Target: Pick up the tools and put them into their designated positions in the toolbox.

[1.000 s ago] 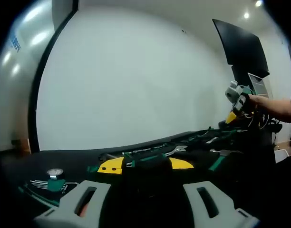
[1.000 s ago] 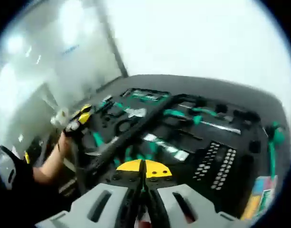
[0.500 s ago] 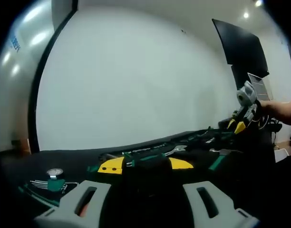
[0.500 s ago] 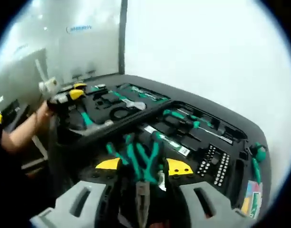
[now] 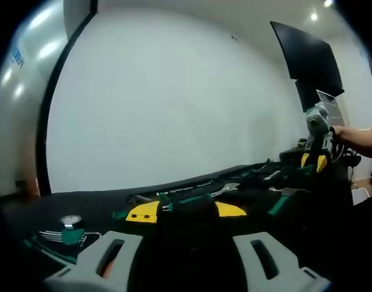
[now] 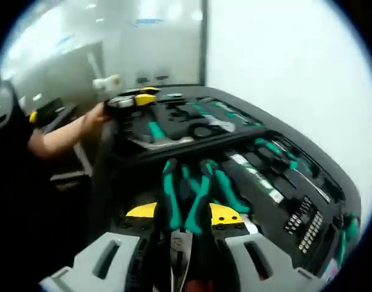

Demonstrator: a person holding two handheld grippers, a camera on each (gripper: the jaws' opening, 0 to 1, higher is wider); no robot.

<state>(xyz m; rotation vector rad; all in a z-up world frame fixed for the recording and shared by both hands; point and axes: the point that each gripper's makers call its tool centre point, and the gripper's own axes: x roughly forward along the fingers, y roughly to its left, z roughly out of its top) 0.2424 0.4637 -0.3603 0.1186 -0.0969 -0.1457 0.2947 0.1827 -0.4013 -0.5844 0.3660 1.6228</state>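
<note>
Now, in the left gripper view, the left gripper (image 5: 186, 258) sits low over a dark worktop (image 5: 28, 210), and its two grey fingers (image 5: 107, 255) stand wide apart with nothing between them. Just past the fingers there are two yellow patches and some dark shape between them, but it is too dim to tell what it is. To the left on the worktop lies a small set of thin metal keys in a green holder (image 5: 63, 235). Further right, the open toolbox (image 5: 253, 179) stretches away, with green-handled tools and a shiny spanner (image 5: 225, 191) lying in it. At the far right a hand (image 5: 356, 137) holds the right gripper (image 5: 318, 137) up above the end of the toolbox. In the right gripper view, a bare arm reaches in from the left and its hand (image 6: 95, 115) holds the left gripper (image 6: 134, 99) at the far corner of the toolbox (image 6: 332, 182). The toolbox is black inside, with shaped slots. Many slots already hold green-handled tools, and a row of small sockets (image 6: 304, 222) sits at the right. At the bottom, the right gripper (image 6: 181, 261) has its fingers (image 6: 107, 261) closed on a pair of pliers (image 6: 189, 201). The pliers' green handles point away over the toolbox, and the metal nose points back down between the fingers.
</note>
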